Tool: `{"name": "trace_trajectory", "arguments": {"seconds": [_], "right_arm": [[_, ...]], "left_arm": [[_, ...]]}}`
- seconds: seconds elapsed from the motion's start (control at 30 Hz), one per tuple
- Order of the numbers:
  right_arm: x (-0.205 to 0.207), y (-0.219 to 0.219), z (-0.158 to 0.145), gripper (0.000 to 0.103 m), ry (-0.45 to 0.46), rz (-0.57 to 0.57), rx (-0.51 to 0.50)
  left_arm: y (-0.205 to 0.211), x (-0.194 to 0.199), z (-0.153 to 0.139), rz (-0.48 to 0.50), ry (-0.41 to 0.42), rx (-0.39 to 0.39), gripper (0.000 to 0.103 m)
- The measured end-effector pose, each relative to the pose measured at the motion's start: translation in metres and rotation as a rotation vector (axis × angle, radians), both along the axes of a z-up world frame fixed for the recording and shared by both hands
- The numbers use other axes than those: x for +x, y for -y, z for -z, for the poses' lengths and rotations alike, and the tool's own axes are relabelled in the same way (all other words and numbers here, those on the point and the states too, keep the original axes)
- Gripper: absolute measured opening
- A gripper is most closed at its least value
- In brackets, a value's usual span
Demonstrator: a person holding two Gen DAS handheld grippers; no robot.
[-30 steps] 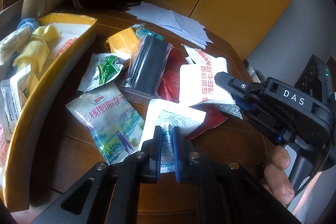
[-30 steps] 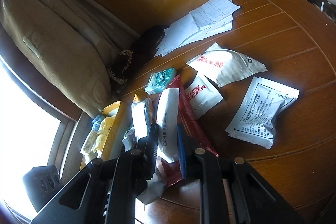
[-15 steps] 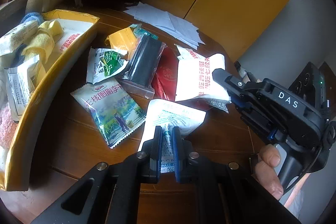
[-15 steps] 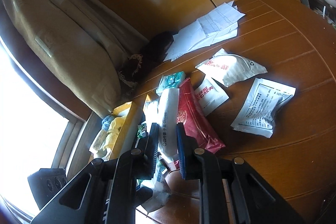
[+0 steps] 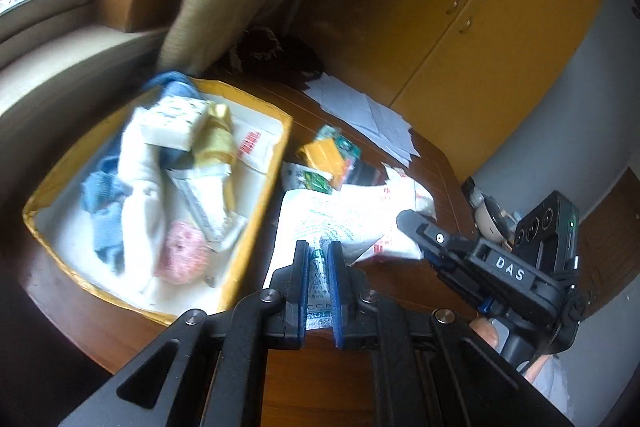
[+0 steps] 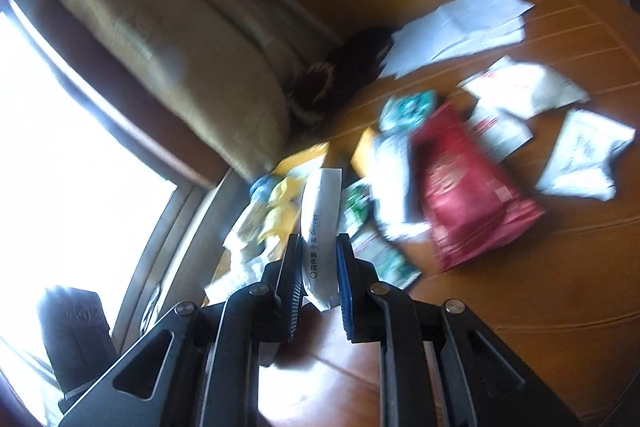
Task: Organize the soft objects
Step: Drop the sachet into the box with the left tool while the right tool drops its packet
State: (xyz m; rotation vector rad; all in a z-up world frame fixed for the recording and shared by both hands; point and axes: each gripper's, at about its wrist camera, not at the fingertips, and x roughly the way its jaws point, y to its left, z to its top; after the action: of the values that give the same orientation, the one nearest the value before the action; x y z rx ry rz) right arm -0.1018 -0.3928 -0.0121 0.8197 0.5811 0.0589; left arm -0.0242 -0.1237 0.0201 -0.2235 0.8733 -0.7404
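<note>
Both tilted downward, the left hand-held gripper (image 5: 318,259) pinches a white packet (image 5: 320,223), the right hand-held gripper (image 6: 318,259) a glove pouch (image 6: 320,223).

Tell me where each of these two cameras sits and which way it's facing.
Left wrist: on the left gripper, looking down past its jaws, shut on a white printed sachet, toward the yellow cardboard tray; the right gripper and a thumb show.
Right wrist: on the right gripper, jaws gripping a white glove packet, facing the window and beige curtain.
Shared: the brown wooden table, the tray, loose white papers.
</note>
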Motion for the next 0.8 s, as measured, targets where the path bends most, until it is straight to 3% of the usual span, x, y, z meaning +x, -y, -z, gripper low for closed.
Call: {"name": "trace_trajectory", "arguments": {"seconds": [0.13,0.33,0.5,0.8], "right_arm": [[0.022,-0.038,-0.003,0.016,0.01,-0.111,-0.008],[0.059,-0.085,-0.002,0.016,-0.024,-0.233,-0.002],[0.078,-0.109,0.008,0.016,-0.095,-0.22,-0.064],[0.09,-0.129,0.025,0.019,-0.136,-0.26,-0.098]], "left_arm": [[-0.04,0.026,-0.004,-0.123,0.036,0.018,0.007],[-0.077,0.07,0.012,-0.268,0.011,0.084,0.007],[-0.082,0.092,0.031,-0.3,-0.019,0.147,0.007],[-0.075,0.097,0.054,-0.305,0.012,0.261,0.011]]}}
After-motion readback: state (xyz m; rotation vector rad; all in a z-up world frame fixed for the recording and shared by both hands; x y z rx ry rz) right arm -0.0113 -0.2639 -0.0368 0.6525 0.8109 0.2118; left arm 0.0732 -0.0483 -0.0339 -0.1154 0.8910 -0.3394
